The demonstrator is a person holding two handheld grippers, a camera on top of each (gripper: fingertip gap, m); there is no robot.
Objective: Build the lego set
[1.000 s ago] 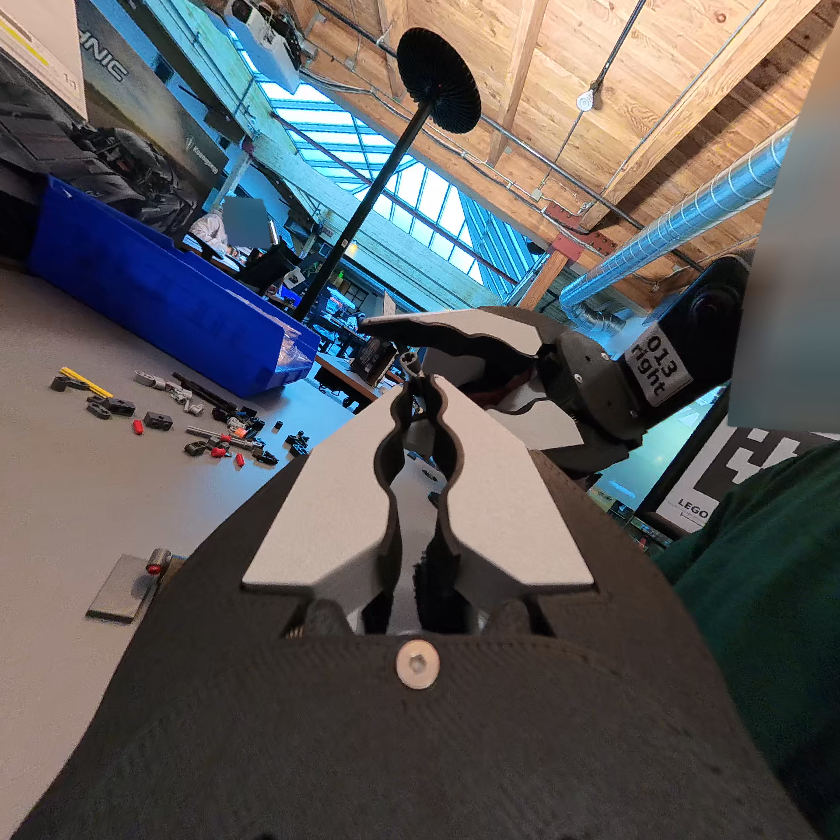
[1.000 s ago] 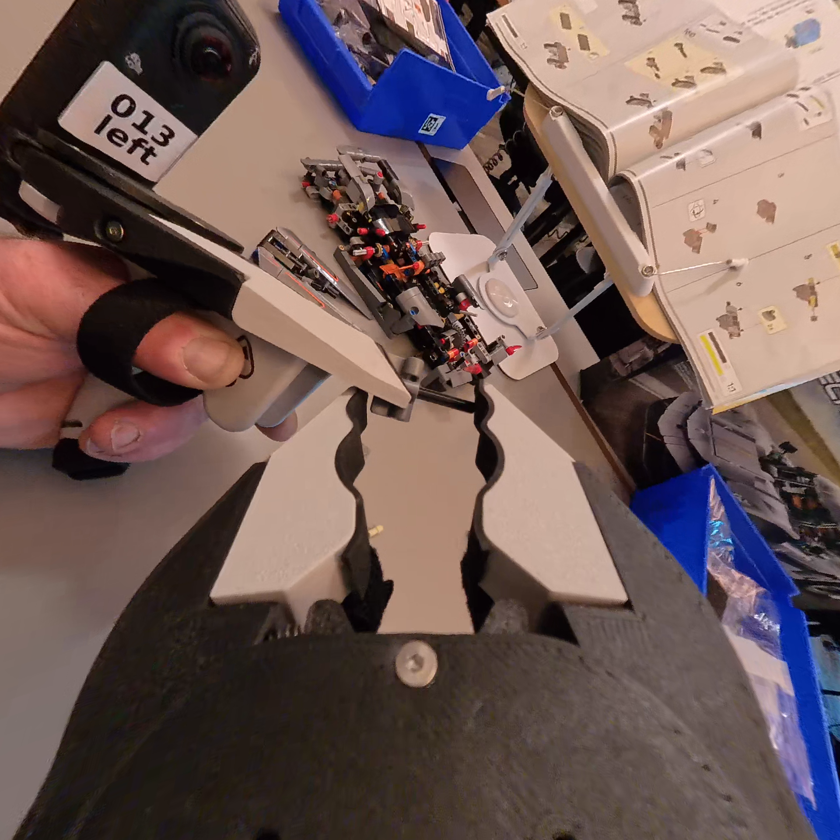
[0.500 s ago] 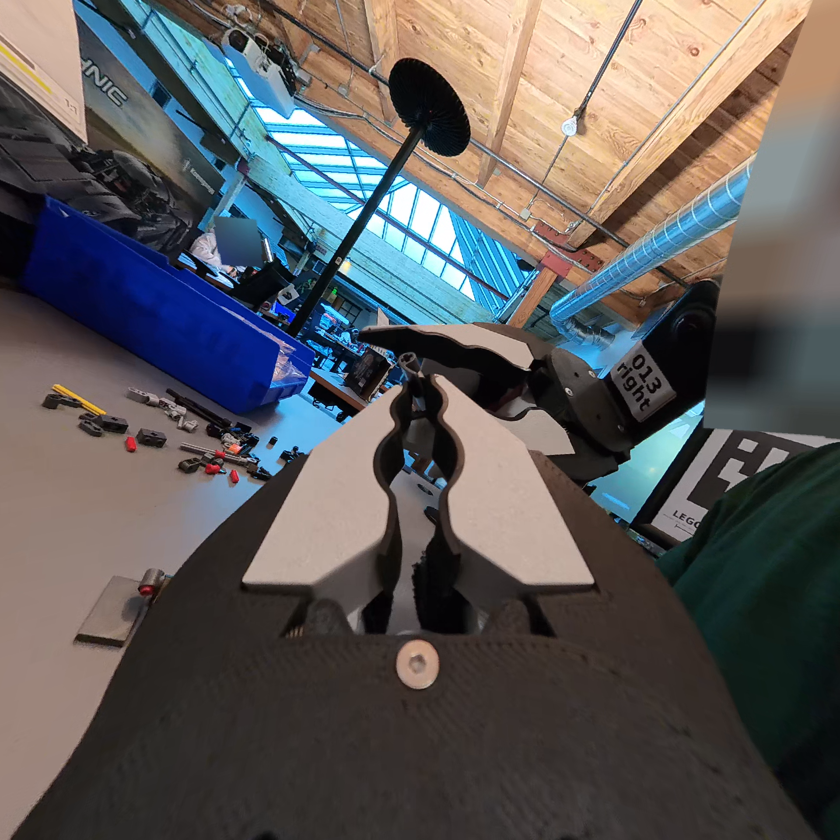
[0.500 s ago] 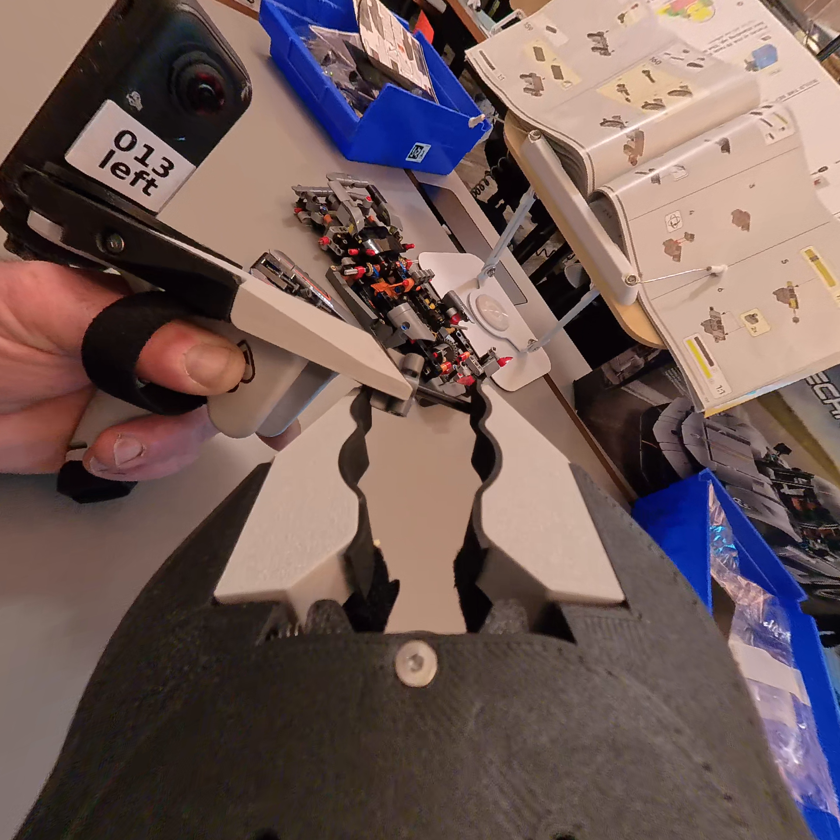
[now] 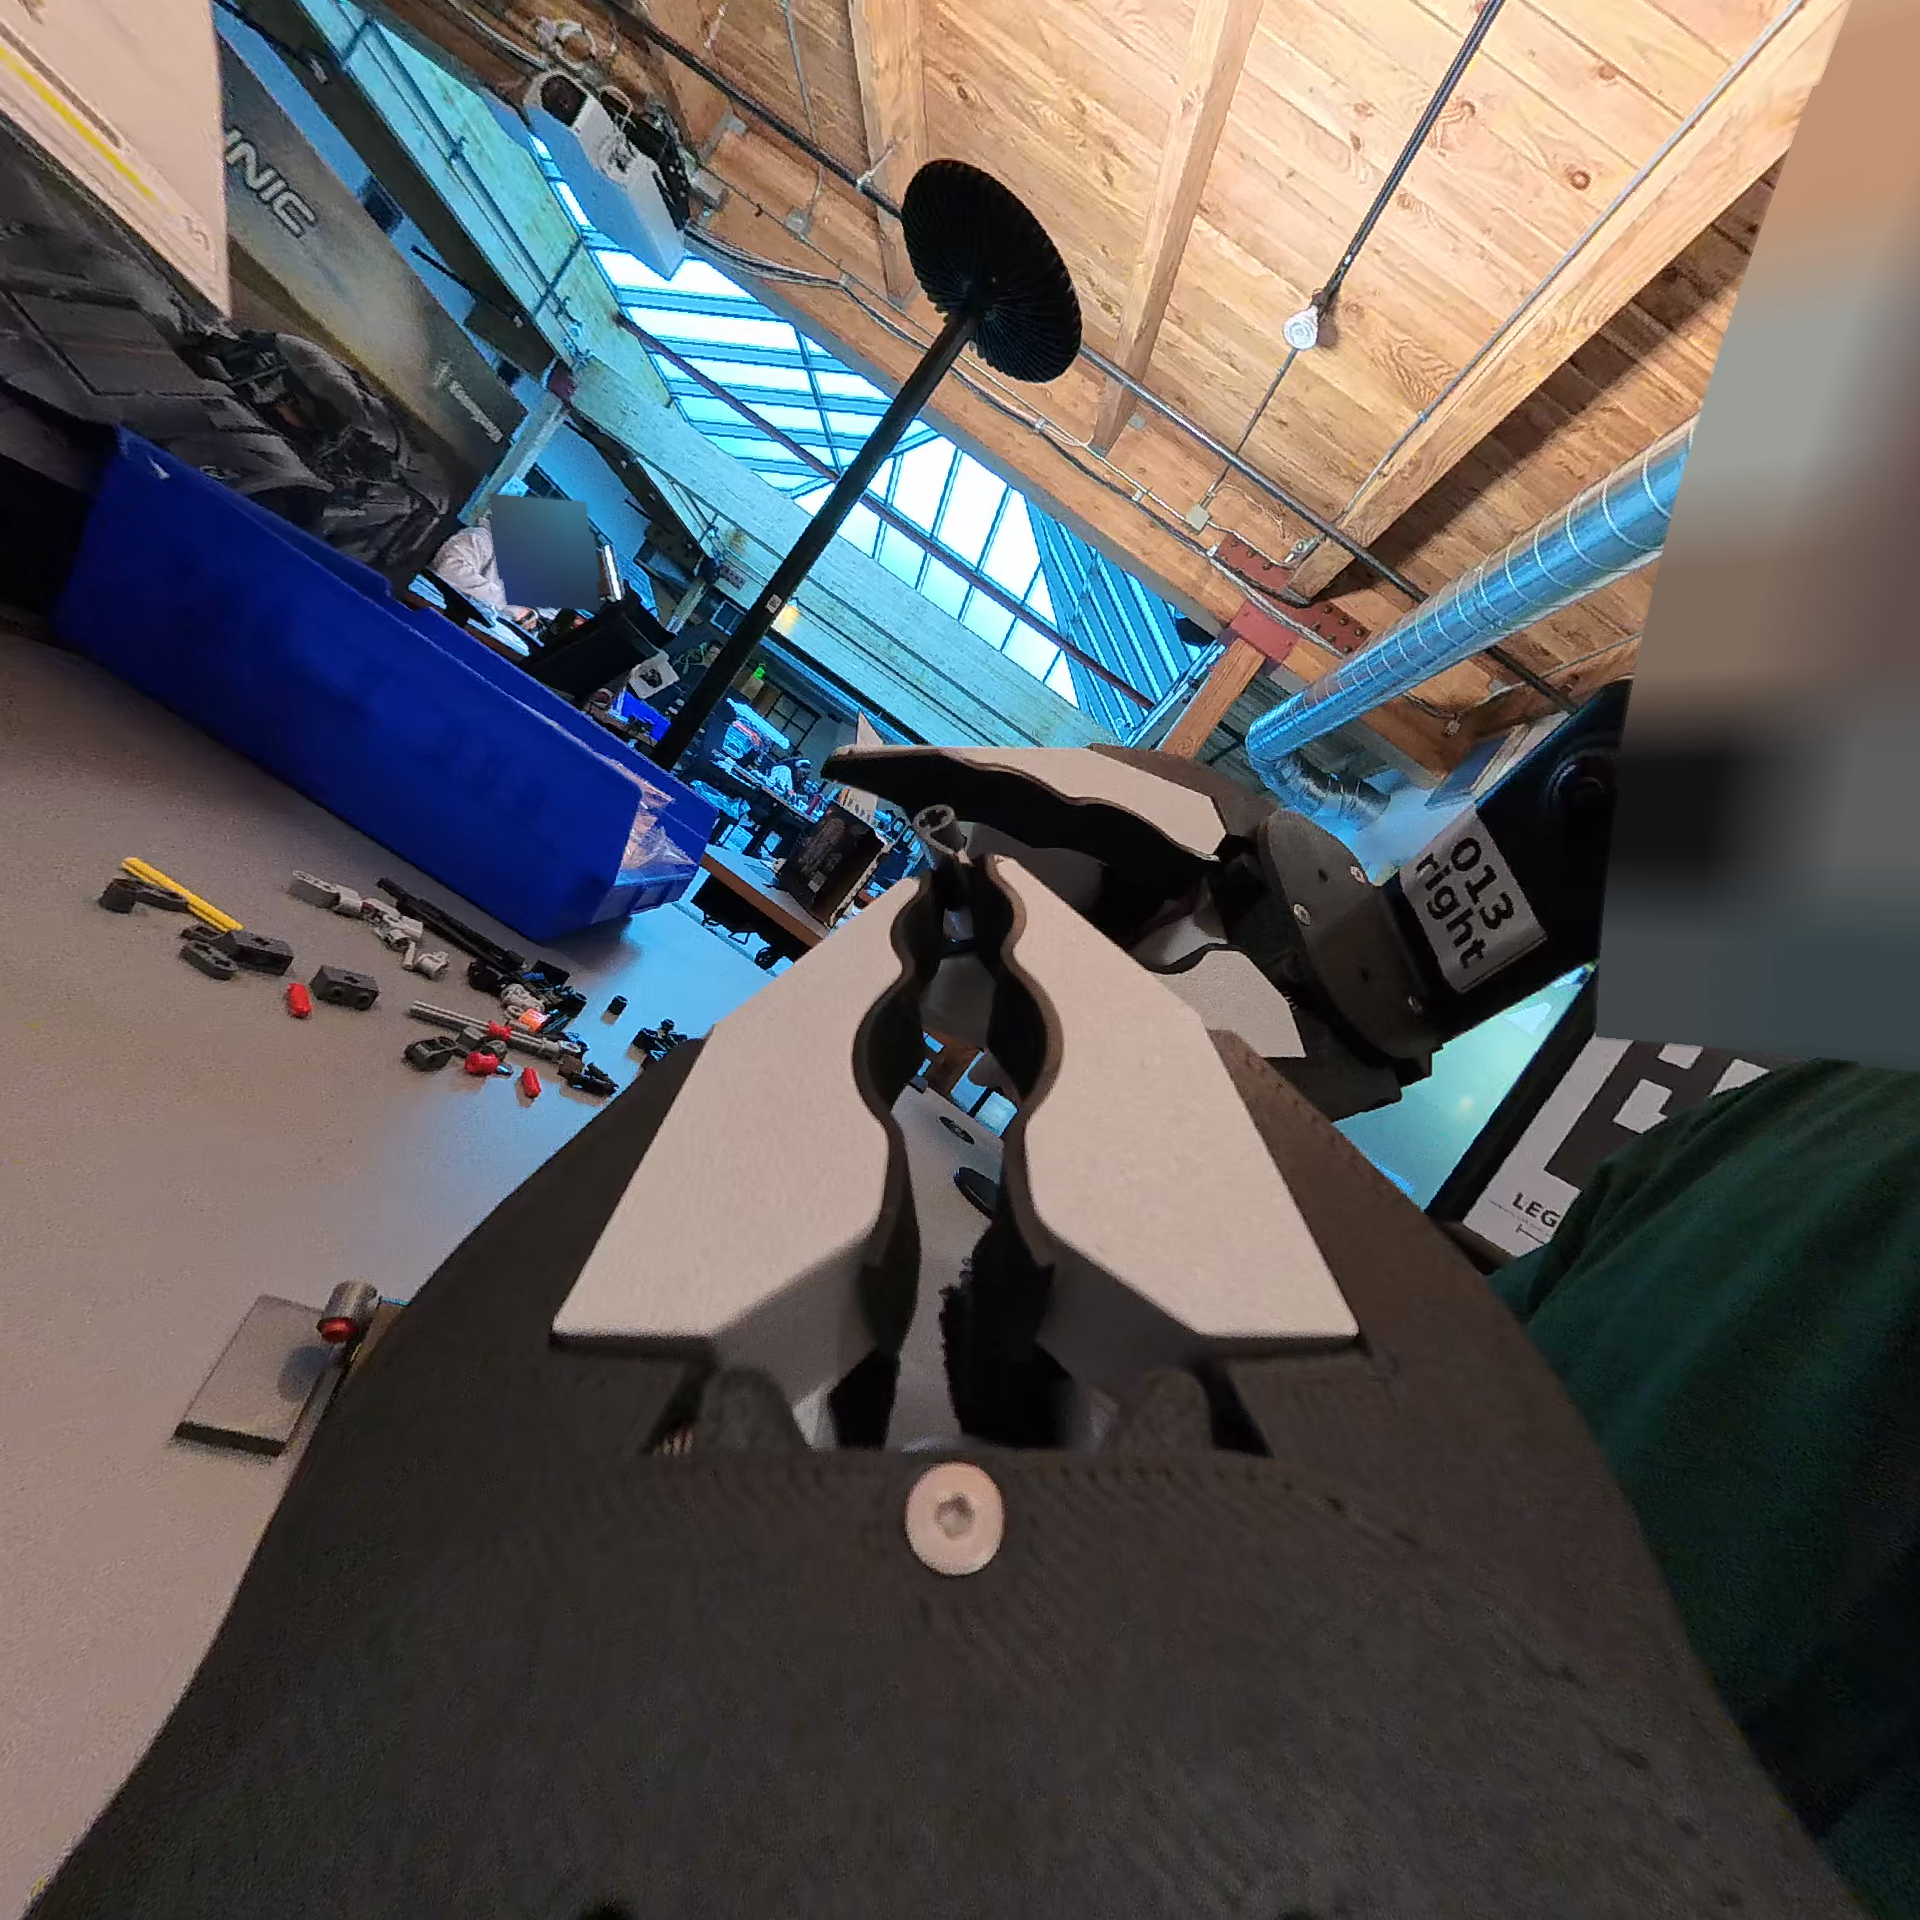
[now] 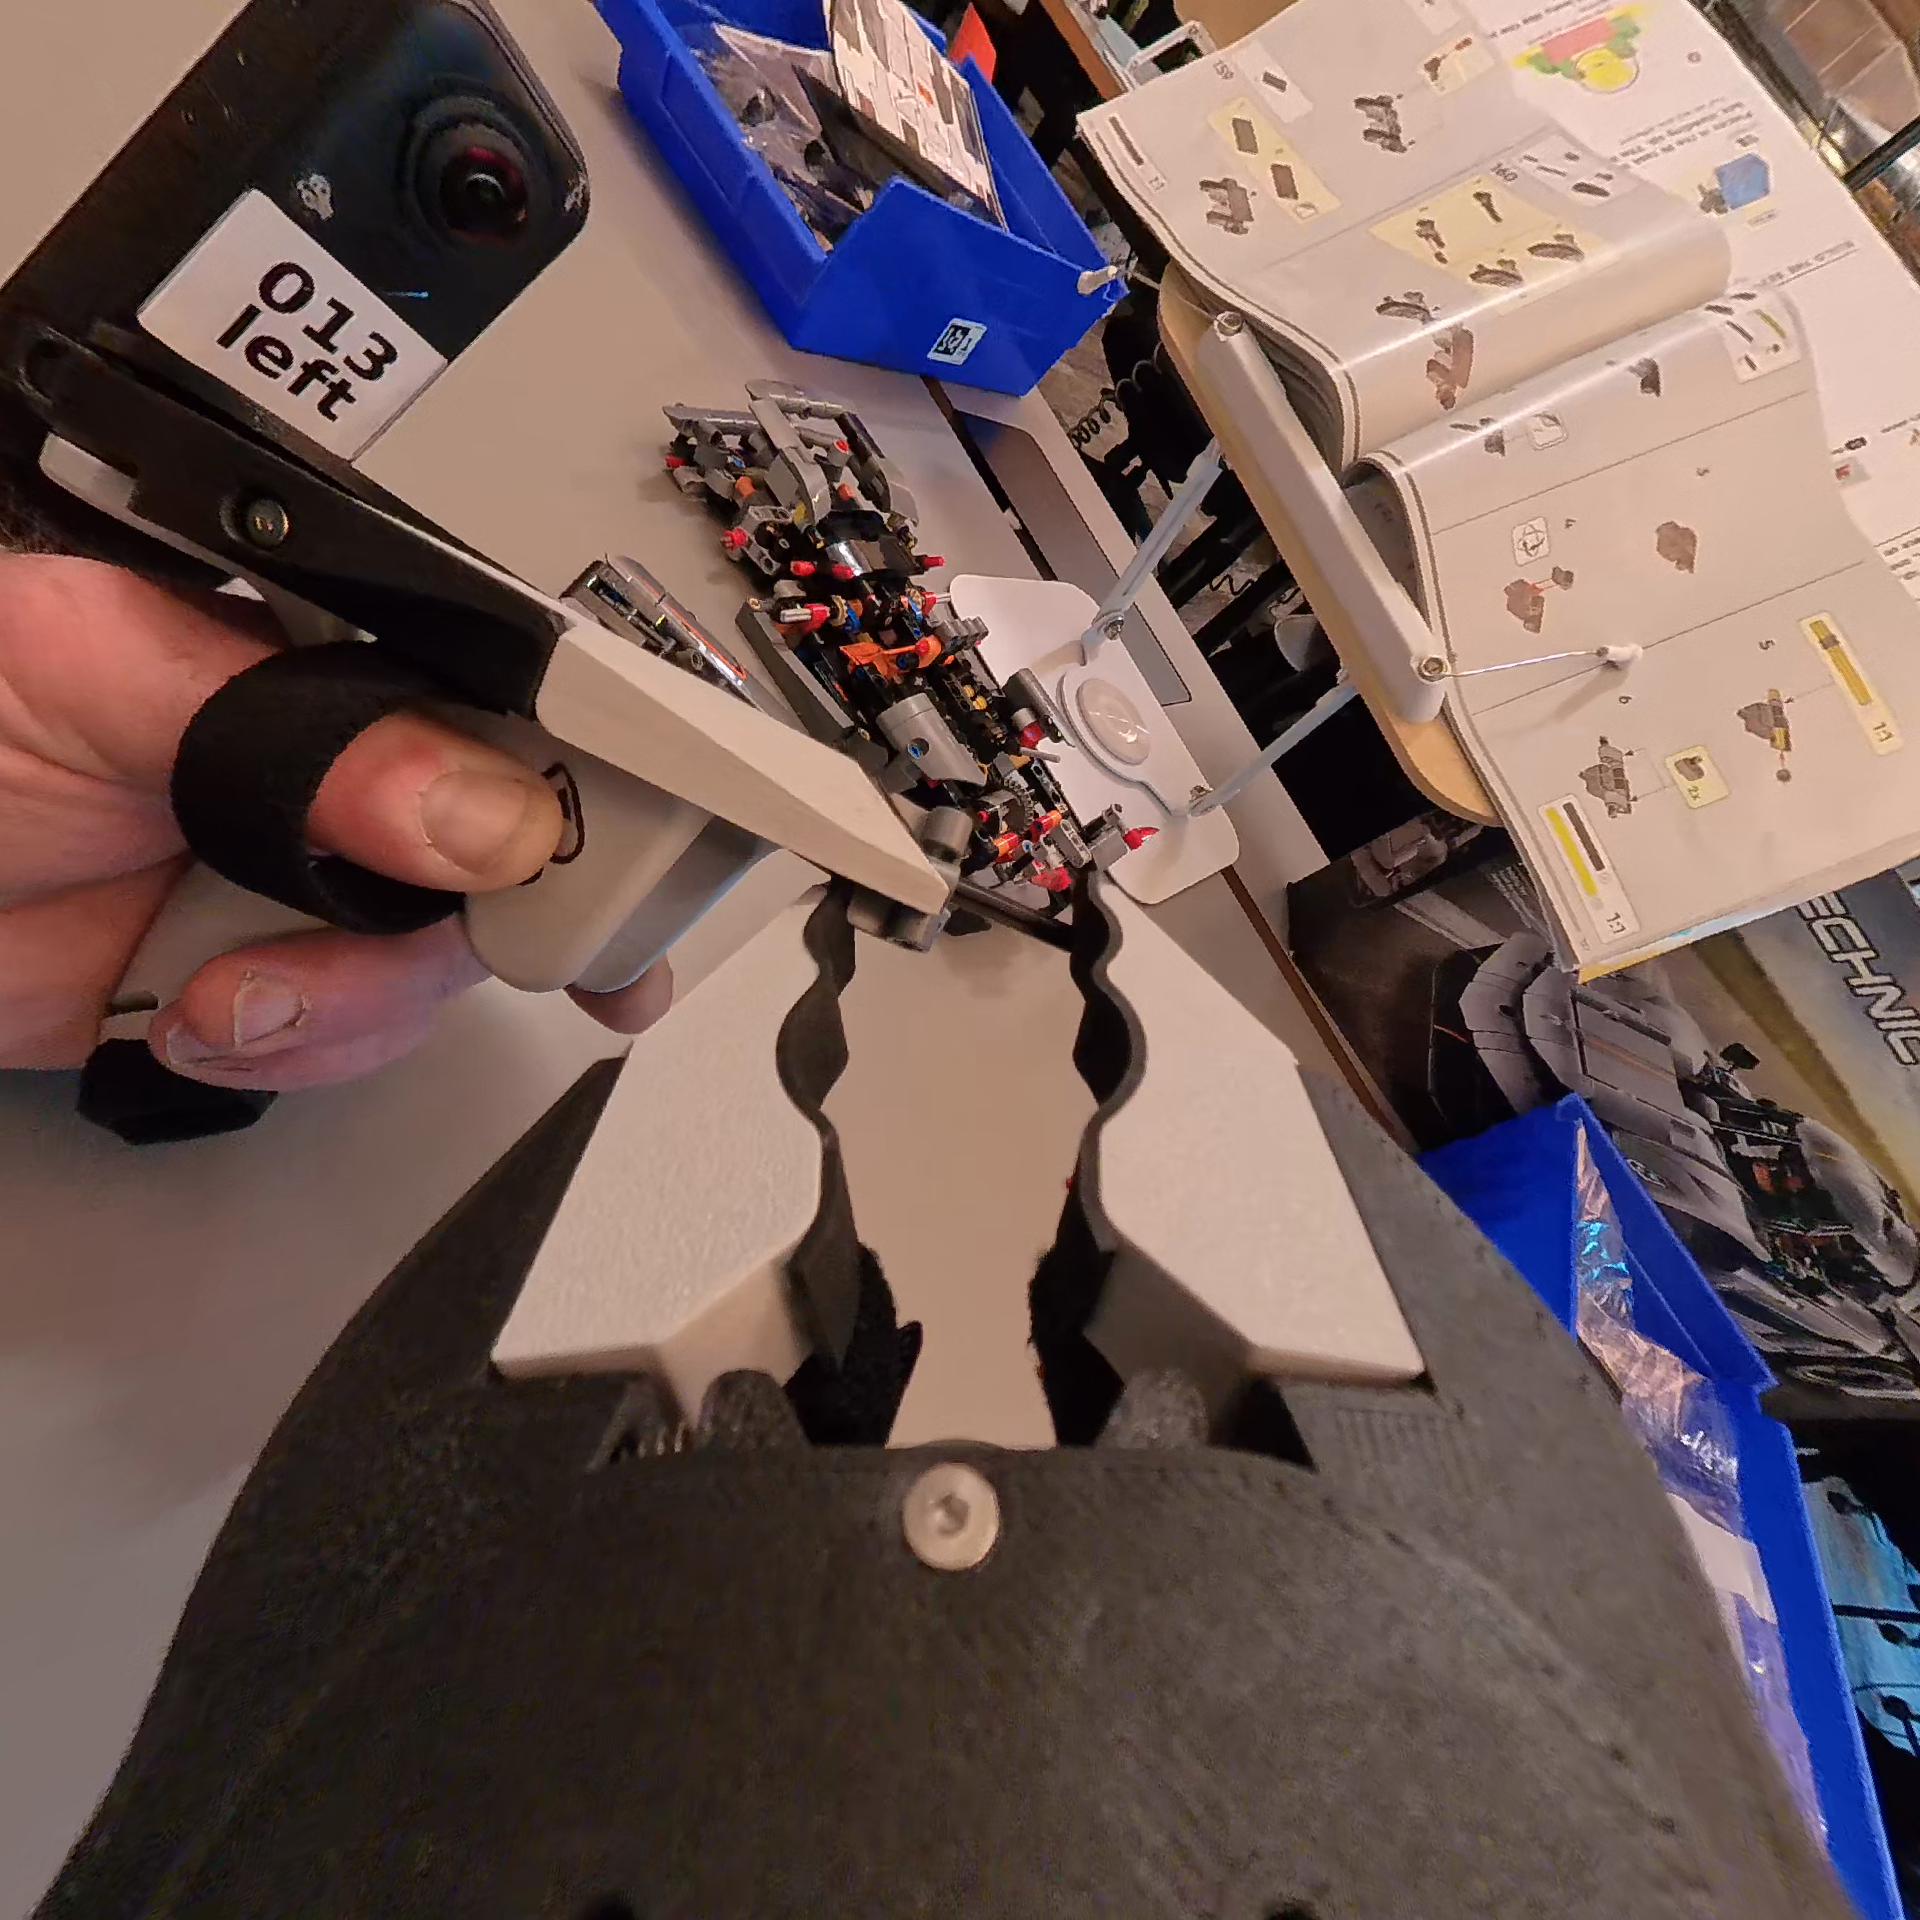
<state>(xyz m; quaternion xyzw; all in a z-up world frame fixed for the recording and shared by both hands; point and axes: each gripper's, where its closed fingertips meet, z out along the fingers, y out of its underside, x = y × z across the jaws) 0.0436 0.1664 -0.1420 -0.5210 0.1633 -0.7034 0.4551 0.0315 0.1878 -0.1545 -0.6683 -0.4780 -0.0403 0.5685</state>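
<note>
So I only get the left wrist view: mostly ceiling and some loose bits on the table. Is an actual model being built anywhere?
Observer: Yes. The right wrist view shows a partly built model lying on the table, grey and black with red and orange pins, just beyond the left tool.
Operator: Is the right tool gripping anything?
Observer: No. The right tool is open, and the small grey piece pinched by the left tool sits near its fingertips.
Operator: How do they know what goes where?
Observer: An open instruction booklet rests on a stand to the right of the model.
</note>
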